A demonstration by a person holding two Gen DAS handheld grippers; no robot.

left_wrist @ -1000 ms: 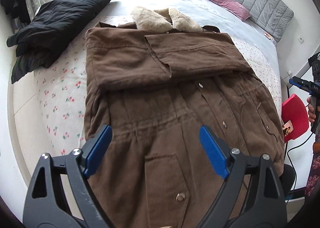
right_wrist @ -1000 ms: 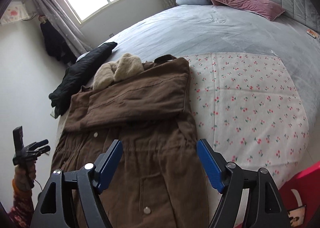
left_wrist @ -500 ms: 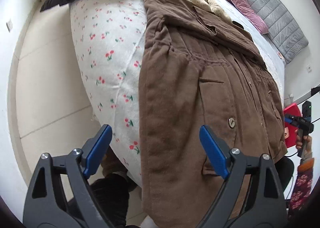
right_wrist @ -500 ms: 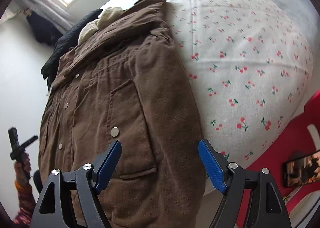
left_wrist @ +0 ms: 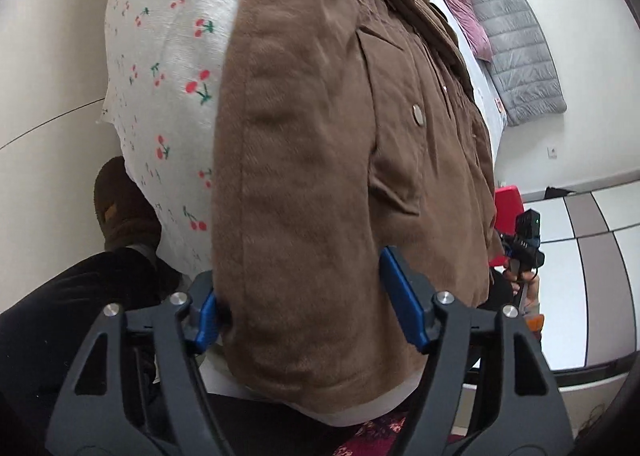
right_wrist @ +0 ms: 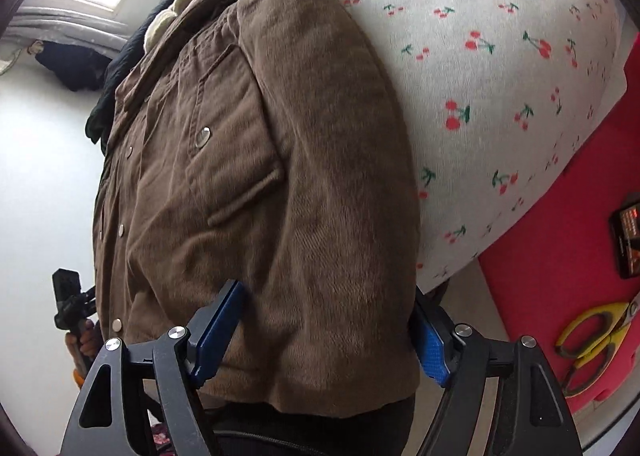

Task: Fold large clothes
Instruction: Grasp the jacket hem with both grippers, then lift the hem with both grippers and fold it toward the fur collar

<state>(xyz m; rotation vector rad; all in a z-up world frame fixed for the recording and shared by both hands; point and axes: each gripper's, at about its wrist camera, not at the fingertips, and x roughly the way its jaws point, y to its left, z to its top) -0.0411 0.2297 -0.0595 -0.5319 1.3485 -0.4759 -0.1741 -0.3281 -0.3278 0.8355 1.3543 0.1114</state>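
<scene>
The brown corduroy coat [left_wrist: 320,160] lies buttoned along the bed, its hem hanging over the bed's foot edge and its pale fleece collar [right_wrist: 176,12] at the far end. It rests on a white sheet printed with red cherries [left_wrist: 168,56], which shows on both sides of it.

The left claw [left_wrist: 304,308] points steeply down at the hem's left corner; its jaws have just been closing, and the thick edge of the coat sits between the two blue pads [left_wrist: 402,304], the left one pushed in against the fabric's side fold. Whether they pinch it firmly yet I cannot tell. The right claw [right_wrist: 324,332] tilts down the same way at the hem's right corner, its jaws also just narrowing a little, with the coat's corner filling the gap between them; the grip here too is not certain.

Two snap-buttoned pockets show, one in each view. Beyond the right corner stands a red stool [right_wrist: 568,240] carrying one dark phone [right_wrist: 628,240] and one pair of yellow-handled scissors [right_wrist: 588,340]. At the bed's head lie a mauve pillow [left_wrist: 464,0] and a grey quilted headboard [left_wrist: 516,40]. By the left corner a brown slipper [left_wrist: 120,208] stands on the floor
</scene>
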